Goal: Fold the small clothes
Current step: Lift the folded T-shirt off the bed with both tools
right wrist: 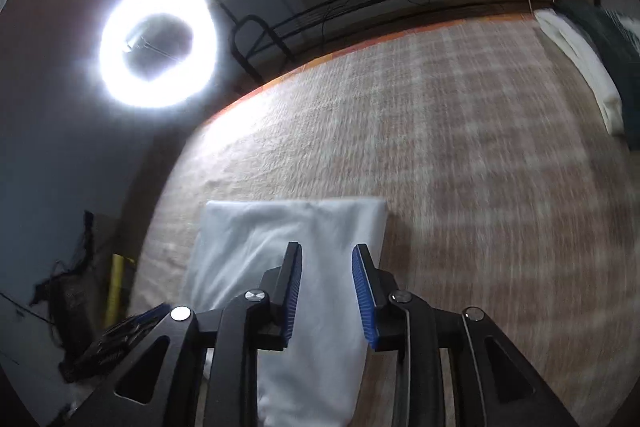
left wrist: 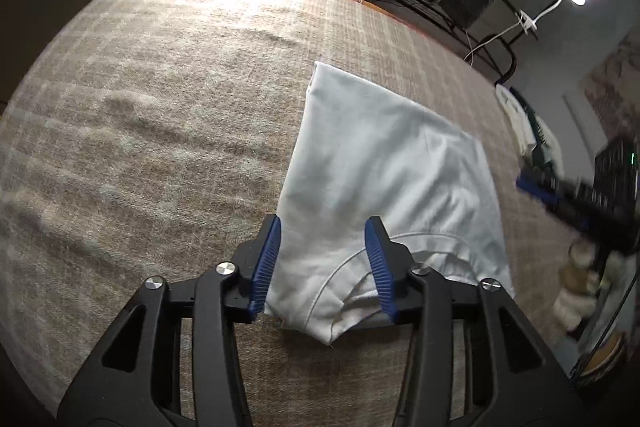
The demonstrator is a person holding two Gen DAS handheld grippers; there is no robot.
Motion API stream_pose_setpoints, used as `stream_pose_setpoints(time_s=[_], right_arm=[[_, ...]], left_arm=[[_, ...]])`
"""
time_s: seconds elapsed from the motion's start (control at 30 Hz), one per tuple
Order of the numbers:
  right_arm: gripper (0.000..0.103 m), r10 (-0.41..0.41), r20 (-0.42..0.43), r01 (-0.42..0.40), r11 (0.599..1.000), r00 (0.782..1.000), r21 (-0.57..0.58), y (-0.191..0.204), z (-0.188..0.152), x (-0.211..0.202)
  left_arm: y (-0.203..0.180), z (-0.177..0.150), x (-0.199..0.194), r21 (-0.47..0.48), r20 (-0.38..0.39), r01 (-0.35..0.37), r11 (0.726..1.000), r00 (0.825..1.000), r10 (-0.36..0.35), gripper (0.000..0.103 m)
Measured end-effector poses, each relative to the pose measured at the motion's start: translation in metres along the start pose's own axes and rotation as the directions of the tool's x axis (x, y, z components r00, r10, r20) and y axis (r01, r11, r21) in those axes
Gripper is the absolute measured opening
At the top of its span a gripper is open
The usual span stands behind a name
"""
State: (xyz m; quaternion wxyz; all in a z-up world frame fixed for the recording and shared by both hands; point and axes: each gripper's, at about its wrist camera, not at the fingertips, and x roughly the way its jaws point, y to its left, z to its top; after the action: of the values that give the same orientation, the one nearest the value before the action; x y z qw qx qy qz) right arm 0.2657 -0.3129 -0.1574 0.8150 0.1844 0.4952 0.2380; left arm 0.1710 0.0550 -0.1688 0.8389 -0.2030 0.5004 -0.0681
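We see one white garment [left wrist: 384, 179] lying partly folded on the plaid bed cover [left wrist: 160, 107], its long axis running away from both tools. The left tool [left wrist: 322, 267] hangs over the collar end, fingers apart and empty — the right tool [right wrist: 326, 291], likewise apart, over the garment's right edge. One folded stack [right wrist: 580, 67] sits well apart.
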Motion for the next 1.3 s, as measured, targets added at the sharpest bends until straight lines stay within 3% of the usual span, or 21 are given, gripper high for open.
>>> stream_pose_setpoints(time_s=[0.1, 0.23, 0.37, 0.63, 0.8, 0.93, 0.97, 1.07, 1.17, 1.3], right_arm=[[0.044, 0.012, -0.039, -0.010, 0.998, 0.999, 0.061, -0.008, -0.026, -0.010], [0.047, 0.014, -0.067, -0.009, 0.997, 0.998, 0.075, -0.013, -0.049, -0.017], [0.047, -0.003, -0.085, 0.011, 0.996, 0.996, 0.091, -0.022, -0.057, -0.008], [0.042, 0.098, -0.059, -0.084, 0.975, 0.993, 0.207, -0.043, -0.060, 0.011], [0.036, 0.171, -0.035, -0.157, 0.955, 0.985, 0.252, -0.050, -0.058, 0.021], [0.028, 0.177, -0.042, -0.161, 0.954, 0.983, 0.251, -0.047, -0.054, 0.029], [0.023, 0.179, -0.042, -0.163, 0.953, 0.983, 0.257, -0.045, -0.054, 0.031], [0.011, 0.147, -0.057, -0.127, 0.958, 0.988, 0.257, -0.038, -0.052, 0.035], [0.009, 0.090, -0.068, -0.074, 0.975, 0.994, 0.211, -0.025, -0.047, 0.034], [0.008, 0.061, -0.050, -0.053, 0.986, 0.997, 0.156, -0.007, -0.040, 0.026]], left_arm=[[0.017, 0.002, 0.009, -0.112, -0.034, 0.045, 0.993, 0.998, -0.049, 0.048], [0.038, 0.002, 0.021, -0.226, -0.058, 0.087, 0.970, 0.993, -0.103, 0.048], [0.039, 0.007, 0.022, -0.232, -0.049, 0.097, 0.968, 0.993, -0.111, 0.048], [0.026, 0.016, 0.035, -0.219, -0.054, 0.118, 0.969, 0.990, -0.133, 0.048], [0.011, 0.020, 0.043, -0.181, -0.056, 0.087, 0.980, 0.994, -0.099, 0.044], [-0.002, 0.023, 0.048, -0.153, -0.051, 0.028, 0.988, 0.998, -0.037, 0.031], [-0.004, 0.023, 0.049, -0.146, -0.050, 0.009, 0.989, 0.999, -0.017, 0.022], [-0.013, 0.024, 0.050, -0.115, -0.045, -0.030, 0.993, 0.999, 0.025, 0.013], [-0.030, 0.021, 0.044, -0.031, -0.009, -0.087, 0.996, 0.996, 0.087, 0.010], [-0.052, 0.020, 0.035, 0.036, 0.044, -0.114, 0.993, 0.993, 0.112, 0.009]])
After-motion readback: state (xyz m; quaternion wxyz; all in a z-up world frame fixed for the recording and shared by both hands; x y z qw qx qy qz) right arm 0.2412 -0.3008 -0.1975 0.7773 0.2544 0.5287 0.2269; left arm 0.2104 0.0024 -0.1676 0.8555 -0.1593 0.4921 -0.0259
